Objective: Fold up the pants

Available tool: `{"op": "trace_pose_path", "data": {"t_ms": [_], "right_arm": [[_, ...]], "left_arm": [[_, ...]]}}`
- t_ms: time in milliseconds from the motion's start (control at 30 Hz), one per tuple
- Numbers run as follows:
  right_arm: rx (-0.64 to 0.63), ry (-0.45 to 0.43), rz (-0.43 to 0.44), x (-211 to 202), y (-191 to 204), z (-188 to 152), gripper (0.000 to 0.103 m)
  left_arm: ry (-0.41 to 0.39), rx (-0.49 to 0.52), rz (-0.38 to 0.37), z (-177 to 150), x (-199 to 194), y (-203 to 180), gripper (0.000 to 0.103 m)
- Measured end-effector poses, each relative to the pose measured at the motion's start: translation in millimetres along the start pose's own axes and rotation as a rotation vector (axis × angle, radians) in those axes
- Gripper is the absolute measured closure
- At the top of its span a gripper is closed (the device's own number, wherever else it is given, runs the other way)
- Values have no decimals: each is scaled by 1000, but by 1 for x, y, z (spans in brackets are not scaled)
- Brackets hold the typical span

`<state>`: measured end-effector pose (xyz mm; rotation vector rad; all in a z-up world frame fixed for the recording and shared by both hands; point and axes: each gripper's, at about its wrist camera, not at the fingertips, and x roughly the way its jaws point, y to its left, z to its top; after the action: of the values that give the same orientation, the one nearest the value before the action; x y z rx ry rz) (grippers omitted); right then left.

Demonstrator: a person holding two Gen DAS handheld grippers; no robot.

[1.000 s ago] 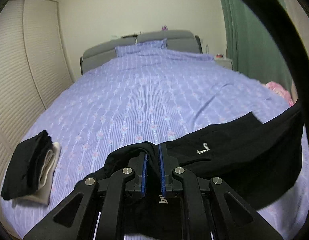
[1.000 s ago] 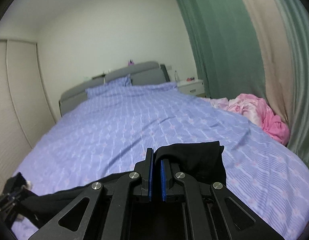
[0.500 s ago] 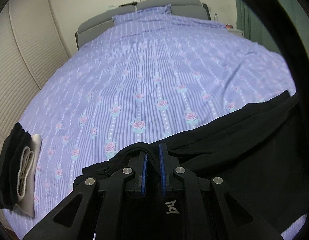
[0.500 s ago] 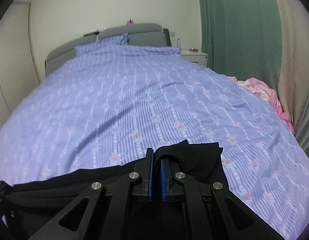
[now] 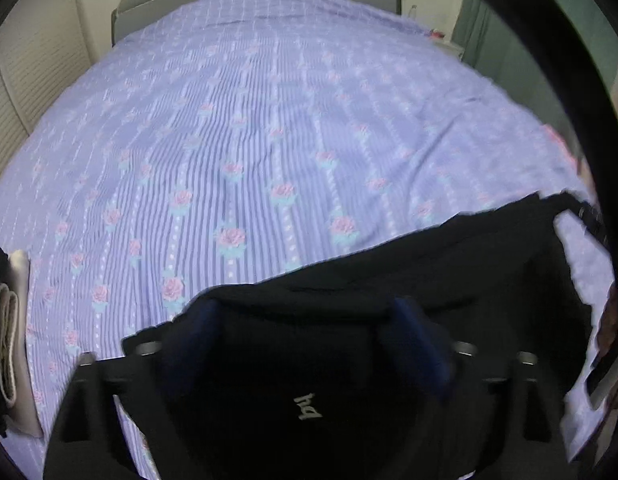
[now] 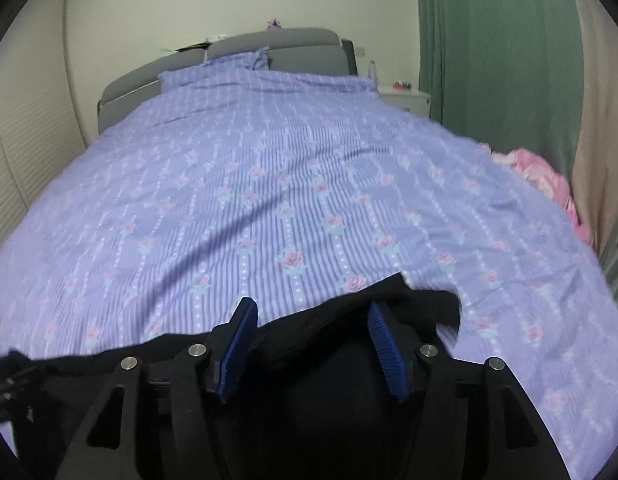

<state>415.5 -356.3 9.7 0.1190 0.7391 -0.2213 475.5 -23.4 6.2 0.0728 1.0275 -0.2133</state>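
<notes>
Blk pants (image 5: 429, 280); lilac striped, rose-print bedspread (image 5: 269, 120).

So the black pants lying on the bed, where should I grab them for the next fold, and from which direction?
Probably take the black pants along their far edge, where it lies as one flat line on the bedspread. Come down from above, with one finger sliding under that edge. The left gripper and right gripper have just been opening and stand open over the cloth, one toward each end.

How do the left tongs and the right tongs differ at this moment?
The left tongs look blurred and spread wider; the right tongs are sharp and less spread. Both have just been opening and stand open, pads off the black fabric pants lying between them on the purple floral bedspread.
</notes>
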Motion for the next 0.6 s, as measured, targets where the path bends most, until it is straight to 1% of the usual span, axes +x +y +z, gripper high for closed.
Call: {"op": "trace_pose_path", "data": {"t_ms": [33,100,133,200,267,333,367,400,433,533,600], "right_arm": [[-13,-12,0,-11,1,0,39],[-43,-53,12,-29,3,2,35],[-60,-71,8,-36,5,3,35],[-95,-108,-4,-54,7,5,35],[-135,-132,-17,-68,6,4,34],[-152,-151,-44,-83,-1,-4,30],[-151,-156,-60,-87,-5,-8,29],[-149,-166,-85,-94,-11,-18,28],[-147,-171,-91,-99,-16,-26,28],[-126,-162,-120,-105,-32,-49,27],[-115,-136,-145,-103,-42,-66,27]], "left_arm": [[-35,18,40,3,-11,-2,0],[-104,76,120,12,-30,-8,0],[-124,95,144,15,-37,-11,0],[-155,152,163,19,-49,-16,0],[-166,222,154,19,-54,-23,0],[-160,330,107,15,-52,-38,0],[-144,387,68,12,-46,-48,0],[-129,424,42,9,-42,-56,0],[-106,471,18,5,-34,-66,0],[-63,557,15,0,-3,-93,0],[-24,579,25,2,20,-108,0]]}}
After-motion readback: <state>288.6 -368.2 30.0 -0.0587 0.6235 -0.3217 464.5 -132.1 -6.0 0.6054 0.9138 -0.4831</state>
